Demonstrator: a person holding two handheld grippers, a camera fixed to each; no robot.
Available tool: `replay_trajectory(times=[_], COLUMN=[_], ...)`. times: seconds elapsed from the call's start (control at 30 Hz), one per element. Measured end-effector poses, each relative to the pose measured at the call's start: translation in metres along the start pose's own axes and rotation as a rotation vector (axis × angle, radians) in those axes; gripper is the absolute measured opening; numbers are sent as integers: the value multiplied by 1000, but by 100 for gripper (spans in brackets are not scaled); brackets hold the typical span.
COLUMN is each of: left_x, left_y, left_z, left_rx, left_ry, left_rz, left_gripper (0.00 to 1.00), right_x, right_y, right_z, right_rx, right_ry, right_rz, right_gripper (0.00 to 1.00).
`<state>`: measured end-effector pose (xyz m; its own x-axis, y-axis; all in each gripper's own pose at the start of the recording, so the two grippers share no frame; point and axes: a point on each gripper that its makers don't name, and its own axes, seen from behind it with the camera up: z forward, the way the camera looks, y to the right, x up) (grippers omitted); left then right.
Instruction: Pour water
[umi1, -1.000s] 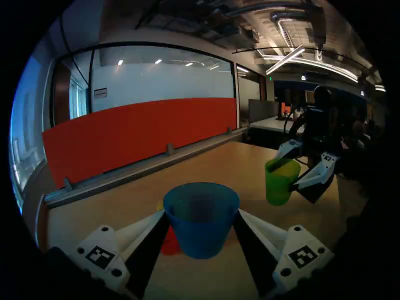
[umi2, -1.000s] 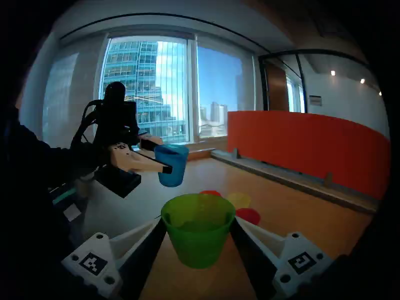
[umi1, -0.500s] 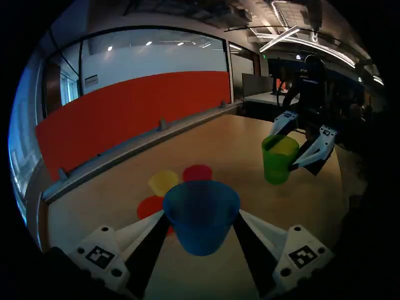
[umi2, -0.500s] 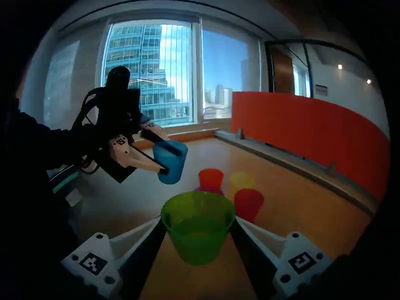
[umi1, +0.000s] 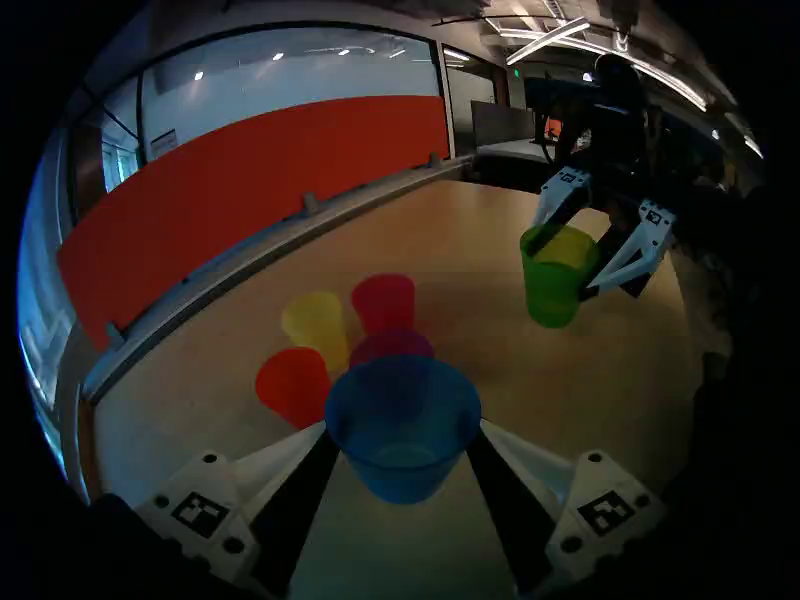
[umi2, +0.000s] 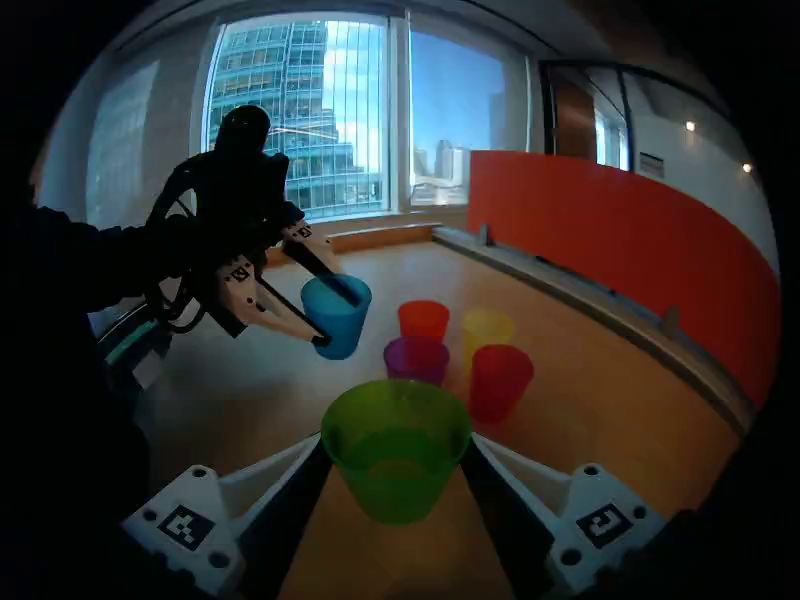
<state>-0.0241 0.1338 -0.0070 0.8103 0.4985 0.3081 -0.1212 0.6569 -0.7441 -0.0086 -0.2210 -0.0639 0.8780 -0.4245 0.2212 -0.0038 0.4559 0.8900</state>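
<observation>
My left gripper (umi1: 403, 440) is shut on a blue cup (umi1: 403, 425), held upright above the wooden table (umi1: 470, 250); the right gripper view has the same blue cup (umi2: 336, 315) and left gripper (umi2: 325, 312) at mid-left, with a dark sleeve behind. My right gripper (umi2: 396, 455) is shut on a green cup (umi2: 396, 458) with some liquid in it; the left gripper view has this green cup (umi1: 556, 272) and right gripper (umi1: 560, 268) at the upper right. The two held cups are well apart.
Several cups stand grouped on the table between the grippers: red (umi1: 293, 385), yellow (umi1: 316, 325), pink-red (umi1: 383, 303) and purple (umi1: 391, 347). An orange partition (umi1: 250, 180) with a metal rail runs along the table's far edge. Large windows (umi2: 330, 120) lie behind the left gripper.
Both views have tilted downward, bringing the group of cups on the table into sight. Each gripper keeps its cup, and both cups sit lower toward the table.
</observation>
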Motion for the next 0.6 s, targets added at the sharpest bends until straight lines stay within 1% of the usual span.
replay_trajectory(times=[0.3,0.6], left_x=[-21,-40], left_y=[4,8], left_z=[12,25], left_rx=[-27,-46], left_ry=[-63,-91], left_rz=[7,-9], left_gripper=[84,84], right_x=[-15,-21], right_y=[2,4], right_z=[5,11], right_rx=[1,-3], right_ry=[-44,-52], right_rz=[-10,1], right_gripper=[89,89])
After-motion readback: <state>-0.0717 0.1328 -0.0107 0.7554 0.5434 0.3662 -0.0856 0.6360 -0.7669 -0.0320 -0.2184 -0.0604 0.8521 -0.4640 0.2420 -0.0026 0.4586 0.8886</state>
